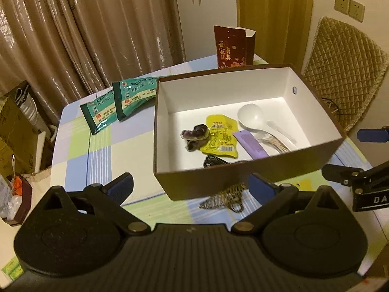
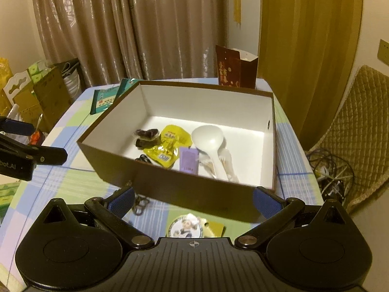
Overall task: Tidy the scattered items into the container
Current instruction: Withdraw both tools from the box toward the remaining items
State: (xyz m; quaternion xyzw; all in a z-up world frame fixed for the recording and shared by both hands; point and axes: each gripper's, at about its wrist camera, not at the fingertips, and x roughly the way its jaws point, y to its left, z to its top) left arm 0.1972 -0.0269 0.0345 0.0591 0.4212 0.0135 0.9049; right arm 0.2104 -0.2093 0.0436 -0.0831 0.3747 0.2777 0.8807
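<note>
A brown box (image 1: 243,177) with a white inside holds a white spoon (image 1: 252,119), a yellow packet (image 1: 220,136), a purple sachet (image 1: 252,144), a dark purple lump (image 1: 195,133) and a small black item (image 1: 212,161). A tiger-striped hair clip (image 1: 226,198) lies on the cloth just before the box's near wall, between my left gripper's (image 1: 192,187) open fingers. Two green packets (image 1: 121,102) lean at the box's left. In the right wrist view, my right gripper (image 2: 193,202) is open above a round cartoon-chef badge (image 2: 186,226). Neither gripper holds anything.
A red carton (image 1: 232,47) stands behind the box (image 2: 194,194). The checked tablecloth (image 1: 102,150) runs to a rounded left edge. Cardboard boxes (image 1: 14,133) sit on the floor at the left, a quilted chair (image 2: 359,126) and cables (image 2: 333,170) at the right.
</note>
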